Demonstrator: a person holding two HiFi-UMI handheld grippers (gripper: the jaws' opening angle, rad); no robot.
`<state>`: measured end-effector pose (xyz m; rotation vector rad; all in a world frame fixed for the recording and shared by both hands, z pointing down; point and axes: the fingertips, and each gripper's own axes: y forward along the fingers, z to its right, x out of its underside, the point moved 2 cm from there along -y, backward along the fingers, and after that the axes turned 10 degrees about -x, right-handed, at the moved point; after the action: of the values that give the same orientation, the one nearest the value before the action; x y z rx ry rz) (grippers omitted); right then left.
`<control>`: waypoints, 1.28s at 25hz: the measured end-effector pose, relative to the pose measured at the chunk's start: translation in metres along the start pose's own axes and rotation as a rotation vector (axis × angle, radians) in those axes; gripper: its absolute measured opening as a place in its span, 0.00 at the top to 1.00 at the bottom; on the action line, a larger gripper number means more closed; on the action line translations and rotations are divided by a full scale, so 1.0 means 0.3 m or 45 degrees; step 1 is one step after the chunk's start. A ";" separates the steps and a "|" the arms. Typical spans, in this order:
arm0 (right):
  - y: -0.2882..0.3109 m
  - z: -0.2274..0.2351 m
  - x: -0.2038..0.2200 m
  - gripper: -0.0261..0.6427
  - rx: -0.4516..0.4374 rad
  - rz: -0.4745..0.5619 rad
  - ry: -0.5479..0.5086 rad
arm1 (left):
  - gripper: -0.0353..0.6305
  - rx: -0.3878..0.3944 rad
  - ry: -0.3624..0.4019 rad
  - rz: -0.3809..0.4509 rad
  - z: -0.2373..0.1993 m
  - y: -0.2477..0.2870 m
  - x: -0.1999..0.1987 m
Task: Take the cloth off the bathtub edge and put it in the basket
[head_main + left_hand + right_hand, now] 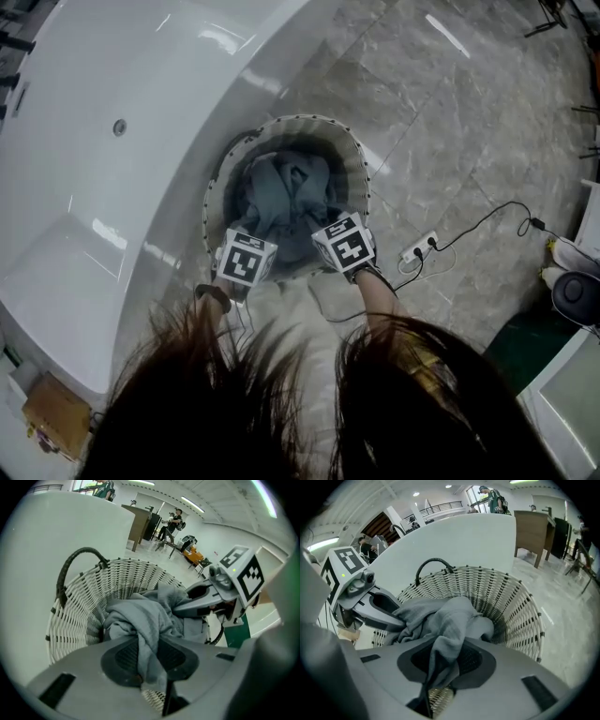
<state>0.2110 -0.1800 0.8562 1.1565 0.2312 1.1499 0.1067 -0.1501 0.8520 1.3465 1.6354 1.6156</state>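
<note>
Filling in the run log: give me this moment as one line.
left gripper: shut on cloth | right gripper: shut on cloth | cloth: bunched in basket beside bathtub | not yet released

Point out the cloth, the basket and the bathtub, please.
cloth point(286, 192), head view, its crumpled middle.
basket point(511, 602), right gripper view, its woven wall.
bathtub point(141, 56), head view, its white wall.

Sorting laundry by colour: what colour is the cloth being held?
The cloth is grey; right gripper view shows it best.
</note>
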 end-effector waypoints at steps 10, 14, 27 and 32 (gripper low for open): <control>0.040 0.012 0.023 0.82 -0.004 -0.085 -0.034 | 0.81 -0.090 0.019 -0.015 -0.025 0.044 -0.001; 0.056 -0.020 0.030 0.84 -0.025 -0.127 -0.113 | 0.87 -0.137 0.042 0.051 -0.044 0.025 -0.029; -0.034 -0.026 -0.016 0.84 -0.005 -0.125 -0.083 | 0.87 -0.143 0.036 0.106 -0.022 -0.064 -0.077; -0.092 -0.060 -0.074 0.84 0.002 -0.101 -0.107 | 0.87 -0.163 0.071 0.139 -0.009 -0.141 -0.112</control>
<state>0.2053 -0.1856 0.8172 1.1843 0.2115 1.0293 0.1051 -0.1731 0.8030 1.3566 1.4846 1.8036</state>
